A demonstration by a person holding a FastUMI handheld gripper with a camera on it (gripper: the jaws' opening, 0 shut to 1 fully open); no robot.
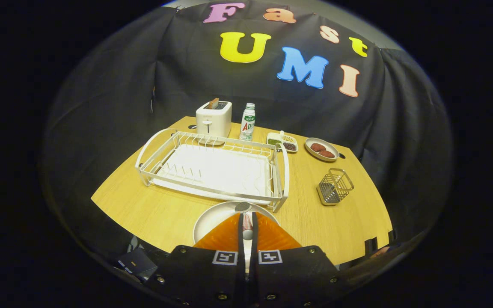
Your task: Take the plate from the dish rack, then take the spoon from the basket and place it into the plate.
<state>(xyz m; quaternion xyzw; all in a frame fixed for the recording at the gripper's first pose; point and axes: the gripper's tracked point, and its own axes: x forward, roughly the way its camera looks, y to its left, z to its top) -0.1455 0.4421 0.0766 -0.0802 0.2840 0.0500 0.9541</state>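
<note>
Gripper [247, 224] angled down over the white plate [212, 218], which sits on the table [161, 209] just in front of the dish rack [212, 169]. Fingers nearly closed, clamped on the spoon [245, 214]; its bowl pokes out ahead of them above the plate. Wire basket [335, 186] stands apart to the right.

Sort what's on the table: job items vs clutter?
Job:
round white plate, under the gripper
metal spoon, clamped between the fingers over the plate
white wire dish rack
small wire mesh basket

Clutter:
white toaster
white plastic bottle
divided dish of grains
small plate of brown pieces
</note>
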